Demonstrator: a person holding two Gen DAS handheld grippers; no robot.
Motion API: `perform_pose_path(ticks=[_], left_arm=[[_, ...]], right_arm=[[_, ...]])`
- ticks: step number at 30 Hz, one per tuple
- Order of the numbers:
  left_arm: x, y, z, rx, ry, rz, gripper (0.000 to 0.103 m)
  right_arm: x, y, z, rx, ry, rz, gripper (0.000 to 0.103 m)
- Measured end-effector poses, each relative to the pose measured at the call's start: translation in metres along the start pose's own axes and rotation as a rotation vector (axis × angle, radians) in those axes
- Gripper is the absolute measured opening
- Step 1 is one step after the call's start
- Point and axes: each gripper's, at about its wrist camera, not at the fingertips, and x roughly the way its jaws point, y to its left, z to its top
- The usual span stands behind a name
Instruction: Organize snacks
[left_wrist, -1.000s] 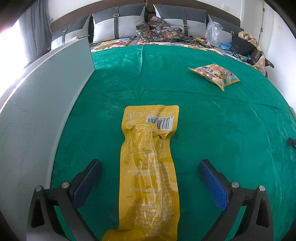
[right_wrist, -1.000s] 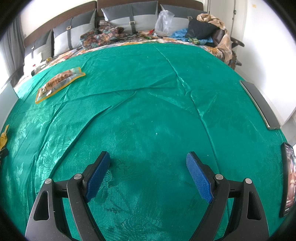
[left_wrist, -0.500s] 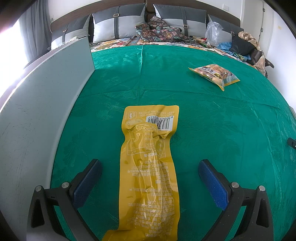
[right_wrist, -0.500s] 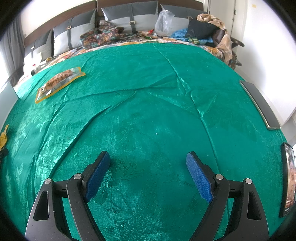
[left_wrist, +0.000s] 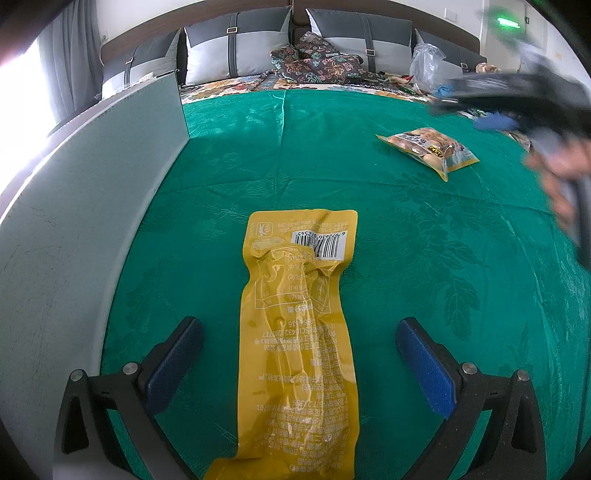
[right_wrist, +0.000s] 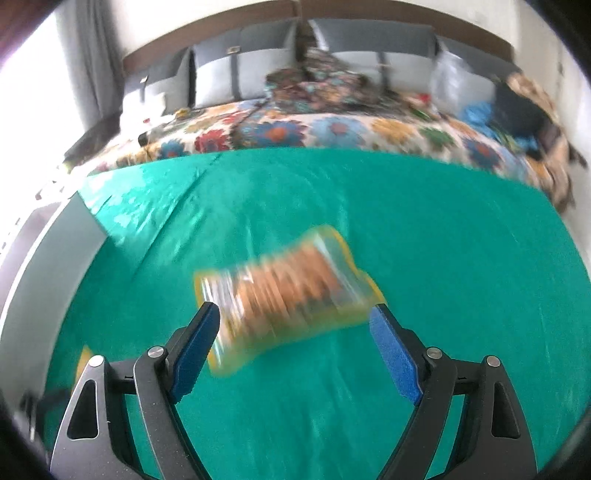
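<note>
While the left gripper stays put with its jaws spread wide on either side of the long yellow packet, the right gripper has swung away from bare green bedspread and now frames the clear snack bag, which half a second ago lay far off at its 10 o'clock. That bag is blurred by the motion; it lies flat on the cloth just ahead of the wide-open jaws, between their tips, not yet gripped. From the left wrist, the same bag sits at 1 o'clock, with the person's hand and the right tool streaking in at 2 o'clock. A grey board stands at 9 o'clock. This looks like the reach for the first pick-up; the yellow packet remains untouched.
</note>
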Motion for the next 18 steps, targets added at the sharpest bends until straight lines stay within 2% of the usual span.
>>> perform_pose_path(ticks=[4, 7, 13, 18], left_arm=[[0.0, 0.0, 0.0, 0.0, 0.0, 0.0, 0.103], [-0.001, 0.0, 0.0, 0.0, 0.0, 0.0, 0.103], [0.0, 0.0, 0.0, 0.0, 0.0, -0.001, 0.103], [0.0, 0.0, 0.0, 0.0, 0.0, -0.001, 0.103]], right_arm=[[0.053, 0.025, 0.025, -0.1, 0.077, -0.053, 0.084], [0.071, 0.024, 0.023, -0.125, 0.135, -0.029, 0.084], [0.055, 0.022, -0.002, -0.257, 0.111, 0.044, 0.084], [0.02, 0.027, -0.05, -0.465, 0.107, 0.085, 0.085]])
